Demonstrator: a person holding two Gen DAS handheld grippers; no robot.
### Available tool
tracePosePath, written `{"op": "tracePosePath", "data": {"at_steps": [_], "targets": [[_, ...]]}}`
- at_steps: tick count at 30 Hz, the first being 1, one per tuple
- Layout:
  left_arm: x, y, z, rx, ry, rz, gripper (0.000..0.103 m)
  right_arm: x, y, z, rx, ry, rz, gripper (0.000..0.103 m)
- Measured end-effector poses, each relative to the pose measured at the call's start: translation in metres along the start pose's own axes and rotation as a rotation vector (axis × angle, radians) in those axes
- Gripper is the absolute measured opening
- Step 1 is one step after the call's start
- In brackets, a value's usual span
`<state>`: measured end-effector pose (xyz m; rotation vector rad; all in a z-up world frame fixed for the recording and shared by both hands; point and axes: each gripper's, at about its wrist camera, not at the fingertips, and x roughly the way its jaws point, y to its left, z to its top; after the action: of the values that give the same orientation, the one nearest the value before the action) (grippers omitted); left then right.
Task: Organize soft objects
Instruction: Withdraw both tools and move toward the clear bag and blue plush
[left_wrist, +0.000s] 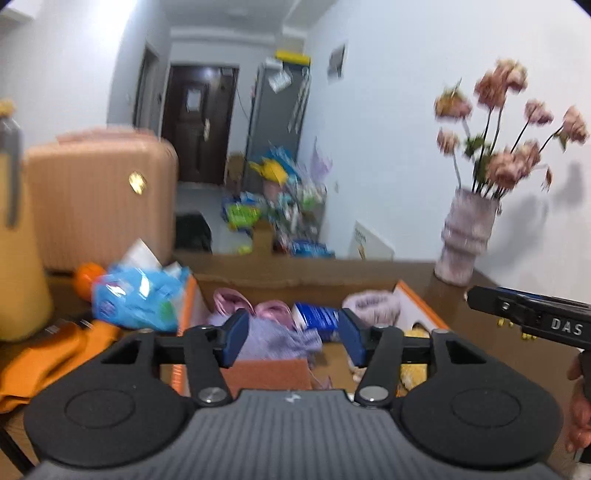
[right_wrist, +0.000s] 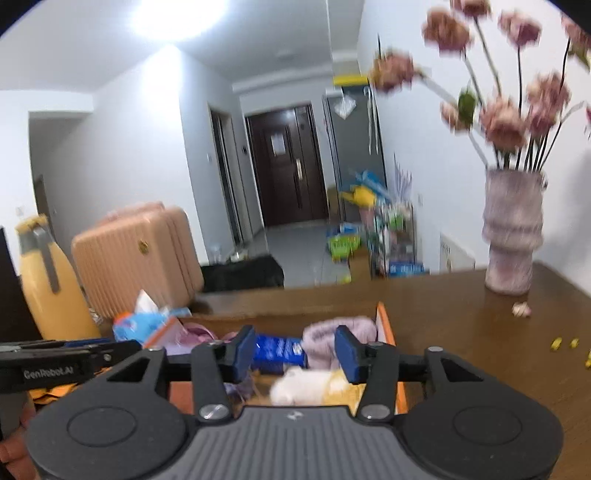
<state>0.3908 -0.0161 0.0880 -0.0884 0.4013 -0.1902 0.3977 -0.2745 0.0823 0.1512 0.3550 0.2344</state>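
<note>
Left gripper (left_wrist: 291, 338): jaws roughly half open, pads gripping nothing. Past and below them sits the cardboard box (left_wrist: 258, 275), with a lilac cloth (left_wrist: 275, 338) and a blue pack (left_wrist: 316, 317) showing in the gap. Right gripper (right_wrist: 295, 352): jaws also partly open, empty. Beyond its gap: the blue pack (right_wrist: 277, 349), a pink fuzzy item (right_wrist: 332, 334), and a white-yellow plush (right_wrist: 314, 386) lower down, all inside the box.

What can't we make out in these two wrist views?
- Box floor, both views: hidden by the tongs' bodies and the soft items.
- Yellow plush, left view: mostly behind the left tongs.
- Blue pack label: blurred; right tongs frame it.
- Flowers, right view: blurred, cut off at the top edge.
- Yellow bits on the table: too small.
</note>
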Motion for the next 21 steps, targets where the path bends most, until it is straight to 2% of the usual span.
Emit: {"op": "tracePosePath", "data": {"at_steps": [4,10,13,16,21], "targets": [[-0.057,-0.003,-0.005,0.040,-0.099,0.036,0.072,-0.044,0.016,-0.001,-0.041,-0.072,0.021,0.062],[-0.122,-0.013,-0.020,0.084,-0.194,0.063,0.080,-0.099,0.034,-0.004,-0.094,-0.168,0.043,0.072],[-0.144,-0.019,-0.035,0.071,-0.203,0.074,0.082,-0.125,0.037,-0.018,-0.118,-0.207,0.040,0.073],[-0.165,-0.024,-0.057,0.069,-0.195,0.094,0.084,-0.153,0.037,-0.047,-0.131,-0.223,0.054,0.076],[-0.192,-0.036,-0.098,0.069,-0.163,0.116,0.086,-0.199,0.032,-0.106,-0.184,-0.194,0.032,0.076]]}}
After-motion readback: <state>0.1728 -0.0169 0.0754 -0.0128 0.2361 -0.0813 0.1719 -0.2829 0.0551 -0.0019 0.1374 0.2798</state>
